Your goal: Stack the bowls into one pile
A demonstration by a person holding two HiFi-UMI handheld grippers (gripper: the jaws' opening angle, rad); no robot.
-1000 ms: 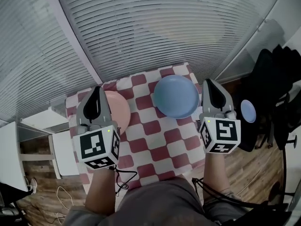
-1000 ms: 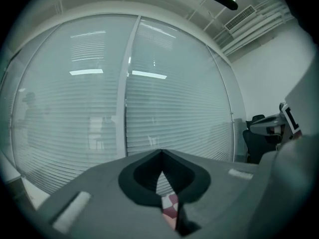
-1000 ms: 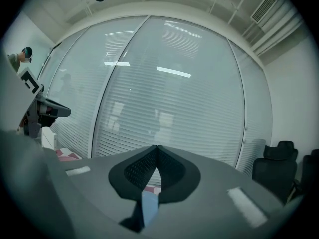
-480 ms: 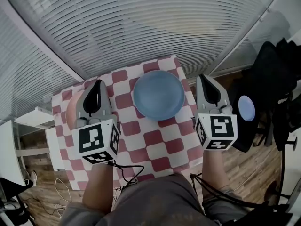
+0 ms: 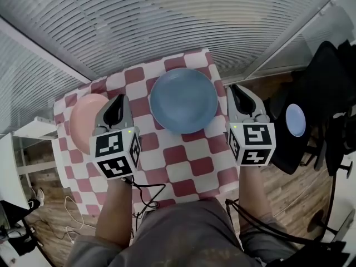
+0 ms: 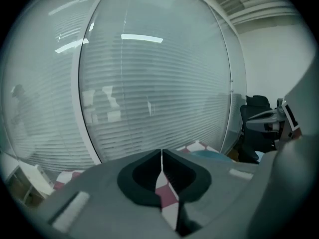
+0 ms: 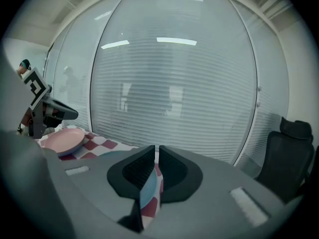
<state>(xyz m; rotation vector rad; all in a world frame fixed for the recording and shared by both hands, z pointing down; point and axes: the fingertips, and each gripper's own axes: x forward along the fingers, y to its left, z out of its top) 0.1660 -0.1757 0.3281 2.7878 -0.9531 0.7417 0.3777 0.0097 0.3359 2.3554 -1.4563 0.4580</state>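
Both grippers dropped in toward the table

Left gripper (image 5: 115, 103) and right gripper (image 5: 237, 93) sit lower now, flanking the blue bowl (image 5: 183, 100). The pink bowl (image 5: 84, 118) has come out from behind the left one. The right jaws just cracked open, nothing between them.

Head view: set on your head, facing steeply down from well above the checkered worktop (image 5: 186, 157), with the whole top in frame and the blinded glass wall (image 5: 167, 21) beyond. Left gripper view: low and close over the worktop, facing along its own jaws toward that wall. Right gripper view: likewise, from the opposite side, your left gripper (image 7: 74, 115) at its left edge. All three share the worktop, blue bowl (image 5: 183, 100) and wall; the pink bowl (image 5: 83, 118) shows in the head and right gripper views.
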